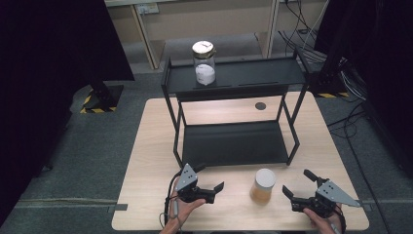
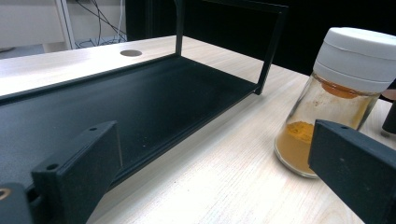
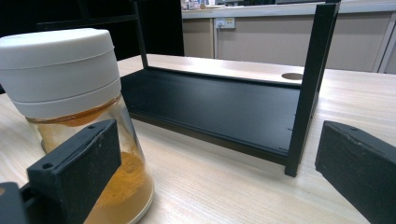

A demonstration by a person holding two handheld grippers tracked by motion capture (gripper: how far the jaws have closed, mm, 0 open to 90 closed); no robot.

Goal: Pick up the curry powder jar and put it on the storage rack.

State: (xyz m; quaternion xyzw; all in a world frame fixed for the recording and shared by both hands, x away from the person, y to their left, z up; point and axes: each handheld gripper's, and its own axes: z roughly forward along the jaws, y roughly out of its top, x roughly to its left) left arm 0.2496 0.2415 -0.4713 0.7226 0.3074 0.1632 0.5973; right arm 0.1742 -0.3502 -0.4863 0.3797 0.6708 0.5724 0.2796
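Observation:
A glass jar of orange powder (image 1: 263, 185) with a white lid stands upright on the wooden table, just in front of the black shelf rack (image 1: 234, 142). My left gripper (image 1: 210, 178) is open to the jar's left, nothing between its jaws. My right gripper (image 1: 298, 183) is open to the jar's right. In the left gripper view the orange jar (image 2: 334, 98) stands ahead at the right, beyond the right jaw. In the right gripper view the orange jar (image 3: 77, 116) stands close behind the left jaw. A second glass jar (image 1: 204, 62) with a gold lid and white contents stands on the rack's top shelf.
The rack's lower shelf (image 2: 116, 107) lies bare and low over the table (image 1: 151, 161). Its thin black posts (image 3: 308, 84) rise at the corners. A round cable hole (image 1: 260, 106) sits behind the rack. Dark curtains and cables surround the table.

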